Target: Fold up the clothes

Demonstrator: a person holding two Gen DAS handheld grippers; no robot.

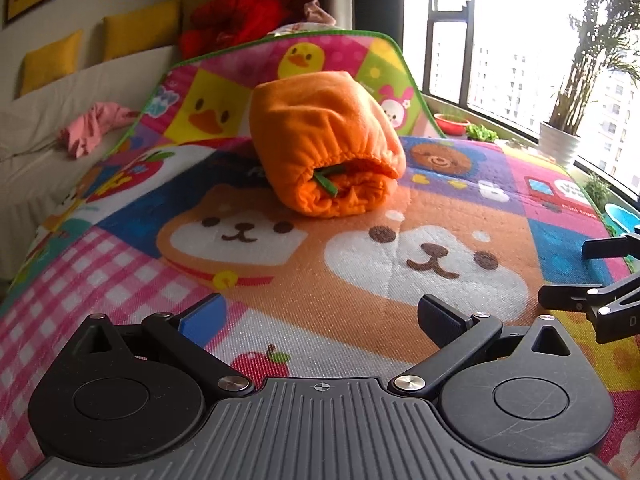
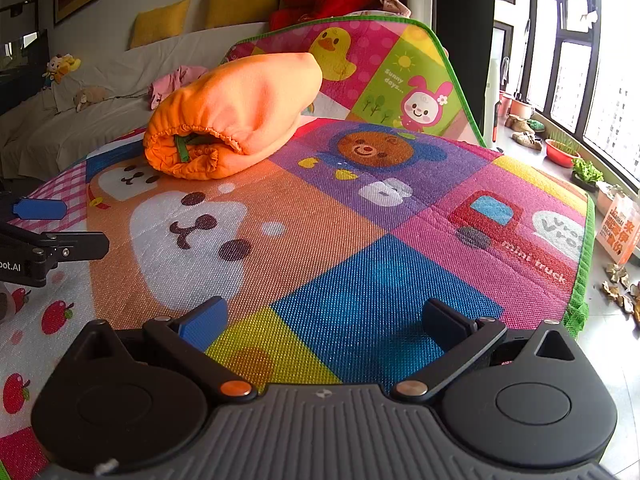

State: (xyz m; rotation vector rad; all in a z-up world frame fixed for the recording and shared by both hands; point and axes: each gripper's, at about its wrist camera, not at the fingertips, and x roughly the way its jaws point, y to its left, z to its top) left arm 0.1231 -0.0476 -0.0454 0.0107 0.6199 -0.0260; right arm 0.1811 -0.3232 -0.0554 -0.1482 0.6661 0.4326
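Lying rolled up on the play mat [image 1: 440,312], the orange garment [image 1: 324,144] sits ahead of both pairs of fingers and touches neither. Its gathered elastic opening faces back toward the tools, with a green strip poking out of the folds, and its long axis runs away from them toward the raised far end of the mat. From the left gripper [image 1: 320,316] the bundle is almost straight ahead, a shade left of centre. From the right gripper [image 2: 324,324] it lies ahead and well off to the left, so the left one looks better lined up to reach it first. Both tools hover low over the mat with their fingers spread wide and nothing between them. A pink cloth [image 1: 94,126] lies apart on the sofa [image 1: 40,120] beyond the mat's left edge. Judging by the tight roll, this piece looks finished or nearly so.
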